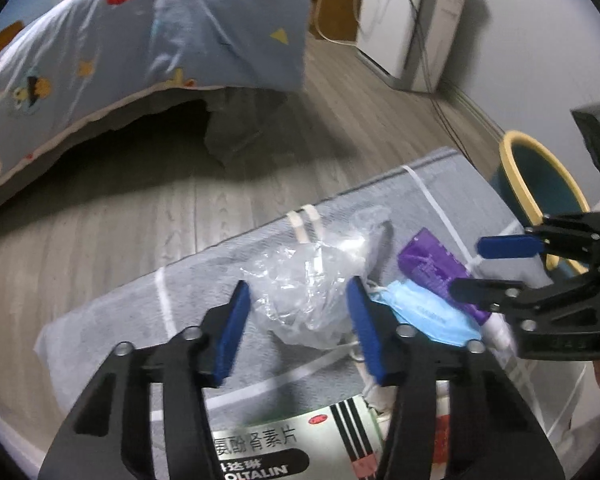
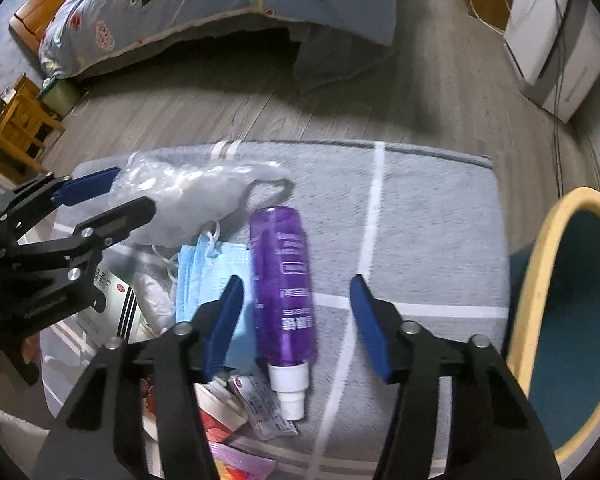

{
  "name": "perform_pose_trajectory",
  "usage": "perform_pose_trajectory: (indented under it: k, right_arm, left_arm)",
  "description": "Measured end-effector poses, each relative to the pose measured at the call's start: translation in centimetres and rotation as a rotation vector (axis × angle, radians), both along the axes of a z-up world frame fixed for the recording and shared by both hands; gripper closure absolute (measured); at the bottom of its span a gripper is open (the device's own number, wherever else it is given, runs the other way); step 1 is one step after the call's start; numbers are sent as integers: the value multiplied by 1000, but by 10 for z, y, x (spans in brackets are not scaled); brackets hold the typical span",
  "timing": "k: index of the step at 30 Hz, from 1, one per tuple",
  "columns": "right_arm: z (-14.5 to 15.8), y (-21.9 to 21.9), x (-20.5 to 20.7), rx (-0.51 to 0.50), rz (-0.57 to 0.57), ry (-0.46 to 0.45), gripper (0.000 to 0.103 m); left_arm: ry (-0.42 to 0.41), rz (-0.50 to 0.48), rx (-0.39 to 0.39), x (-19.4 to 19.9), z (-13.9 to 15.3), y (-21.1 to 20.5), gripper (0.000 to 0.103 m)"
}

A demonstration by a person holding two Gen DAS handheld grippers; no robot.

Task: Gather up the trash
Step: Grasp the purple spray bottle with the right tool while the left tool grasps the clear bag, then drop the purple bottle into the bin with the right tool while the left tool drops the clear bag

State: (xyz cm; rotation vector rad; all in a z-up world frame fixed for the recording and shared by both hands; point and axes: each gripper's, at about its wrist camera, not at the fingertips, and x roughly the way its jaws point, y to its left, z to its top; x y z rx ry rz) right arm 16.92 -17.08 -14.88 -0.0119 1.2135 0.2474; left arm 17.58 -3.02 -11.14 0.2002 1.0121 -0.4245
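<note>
Straddling crinkly clear plastic bag (image 1: 312, 300).

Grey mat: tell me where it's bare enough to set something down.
Free: the stretch of grey mat between the purple bottle and the yellow-rimmed bin. Crowded: the side where the clear plastic bag, blue face mask and medicine box lie.

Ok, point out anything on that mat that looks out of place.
A purple spray bottle lies on its side on the grey mat, beside a loose blue face mask and a crumpled clear plastic bag.
</note>
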Motion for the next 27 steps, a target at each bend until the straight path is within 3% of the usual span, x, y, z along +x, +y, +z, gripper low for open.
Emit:
perform_pose_trajectory:
  k: [2,8,12,27]
  right_arm:
    - [-6,2,1,-1,-5,22,58]
    - [-20,4,1,-11,-41,66,59]
    - [-19,8,-2,-40,-40,65,71]
    - [57,-19,-41,31,-91,-88,71]
  left_arm:
    - [16,-16,3,-1,-2,-2,66]
    - [67,-14,17,-4,-8,2,76]
    - [70,-16,40,-11,-7,6,80]
    - [-71,13,45,-53,49,8,82]
